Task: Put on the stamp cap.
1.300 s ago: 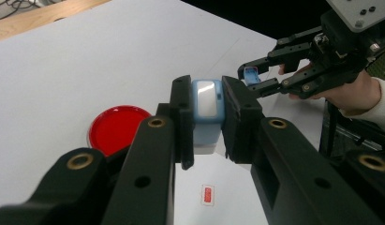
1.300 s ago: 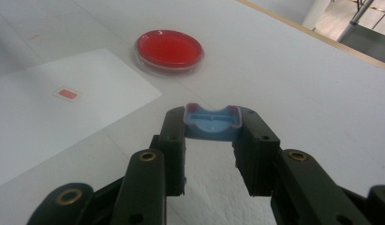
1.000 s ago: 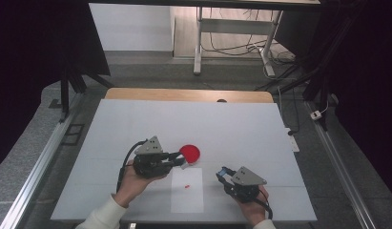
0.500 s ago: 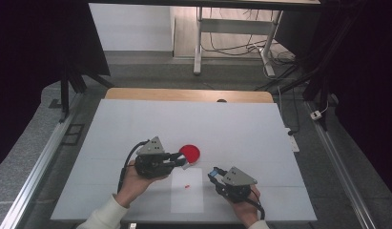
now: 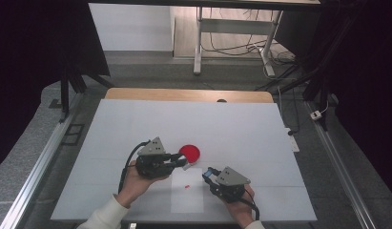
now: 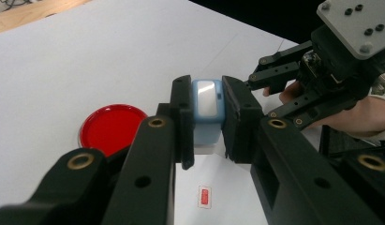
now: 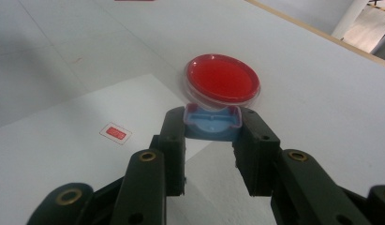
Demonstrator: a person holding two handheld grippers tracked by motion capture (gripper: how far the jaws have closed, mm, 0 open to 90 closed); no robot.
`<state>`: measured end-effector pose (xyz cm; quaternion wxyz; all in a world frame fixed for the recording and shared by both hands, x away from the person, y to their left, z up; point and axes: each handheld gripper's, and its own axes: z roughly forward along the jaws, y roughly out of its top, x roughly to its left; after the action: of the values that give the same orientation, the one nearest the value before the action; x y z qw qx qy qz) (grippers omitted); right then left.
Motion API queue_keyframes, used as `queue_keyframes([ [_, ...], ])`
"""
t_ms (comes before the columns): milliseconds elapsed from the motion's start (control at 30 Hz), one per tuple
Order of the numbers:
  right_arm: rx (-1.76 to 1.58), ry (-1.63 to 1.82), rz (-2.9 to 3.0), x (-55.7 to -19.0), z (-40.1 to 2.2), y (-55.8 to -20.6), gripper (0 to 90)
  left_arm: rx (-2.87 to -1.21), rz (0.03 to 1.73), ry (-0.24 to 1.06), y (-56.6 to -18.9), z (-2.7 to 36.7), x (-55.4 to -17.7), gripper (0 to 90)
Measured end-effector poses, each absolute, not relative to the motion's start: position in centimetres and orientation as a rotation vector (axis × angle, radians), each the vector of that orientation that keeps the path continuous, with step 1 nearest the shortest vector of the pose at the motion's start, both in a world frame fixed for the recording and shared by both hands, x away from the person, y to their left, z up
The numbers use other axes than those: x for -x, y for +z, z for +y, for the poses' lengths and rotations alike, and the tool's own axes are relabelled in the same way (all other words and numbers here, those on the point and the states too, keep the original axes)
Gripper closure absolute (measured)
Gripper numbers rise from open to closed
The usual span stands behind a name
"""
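Left hand-held gripper sits at about eight o'clock on the tabletop, its jaws clamped on a small blue box that stands upright between the pads, pale window facing the left gripper view. Right hand-held gripper is down at five o'clock, pointing up and left, and its jaws are clamped too, on a blue cap, a shallow tray-like piece with a reddish rim held flat and open side up. Between the two, near the middle of the tabletop, lies the red dish, a clear round dish with red filling, resting flat just beyond the left jaws; in the right gripper view it sits at twelve o'clock straight past the cap. Nearer the person there is a white sheet with a tiny red label on it, at six o'clock from the dish. The look of it: one piece gripped in each hand so the two blue parts can be brought together or kept apart, box held steady by the left while the right does the travelling. The box is pinched on its flat sides, which should keep it from twisting. The cap is held by its edges, leaving its open face free. Whether the parts belong together I cannot tell for certain.
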<state>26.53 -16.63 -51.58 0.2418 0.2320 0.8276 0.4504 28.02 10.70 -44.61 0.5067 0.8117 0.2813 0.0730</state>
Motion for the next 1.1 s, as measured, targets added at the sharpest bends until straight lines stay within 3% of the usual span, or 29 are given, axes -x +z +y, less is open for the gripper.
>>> queue_keyframes([
  [1100,-0.614,1.256,2.243,-26.7,-12.7,-51.8,64.7,-1.94,0.681,0.173,-44.7,9.8,-27.8,75.6],
])
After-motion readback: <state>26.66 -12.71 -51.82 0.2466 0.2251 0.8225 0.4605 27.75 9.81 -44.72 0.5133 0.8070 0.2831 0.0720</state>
